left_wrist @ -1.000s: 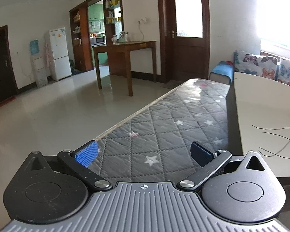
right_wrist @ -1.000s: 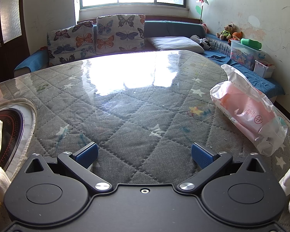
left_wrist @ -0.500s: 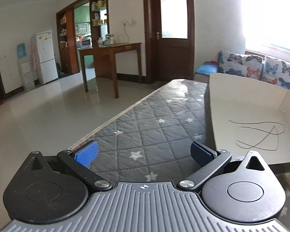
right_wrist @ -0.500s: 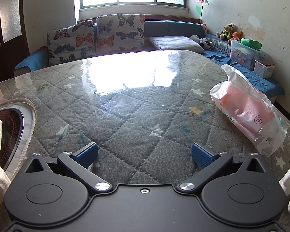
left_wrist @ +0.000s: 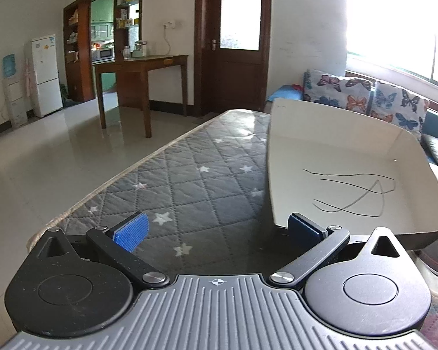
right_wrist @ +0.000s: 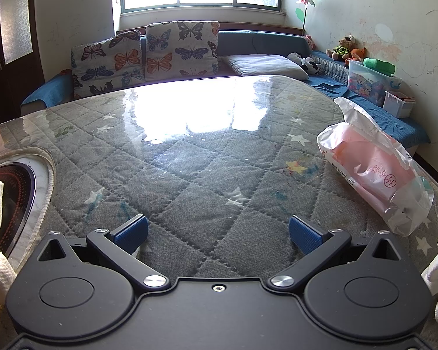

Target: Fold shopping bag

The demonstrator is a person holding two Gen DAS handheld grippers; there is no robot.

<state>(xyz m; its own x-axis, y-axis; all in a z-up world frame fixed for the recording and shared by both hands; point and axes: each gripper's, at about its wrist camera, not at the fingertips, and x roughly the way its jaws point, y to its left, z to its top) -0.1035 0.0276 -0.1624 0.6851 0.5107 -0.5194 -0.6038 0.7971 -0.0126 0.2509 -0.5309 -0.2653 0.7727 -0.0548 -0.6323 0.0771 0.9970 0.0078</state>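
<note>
Two grippers, left gripper (left_wrist: 217, 229) and right gripper (right_wrist: 217, 233), are held wide open and empty above one quilted table (right_wrist: 189, 157); one plastic-wrapped pink package (right_wrist: 373, 169) and one white tray (left_wrist: 350, 169) are seen.

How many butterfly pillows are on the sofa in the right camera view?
2, propped side by side against the sofa back under the window: the left pillow and the right pillow. More may be hidden out of frame.
</note>
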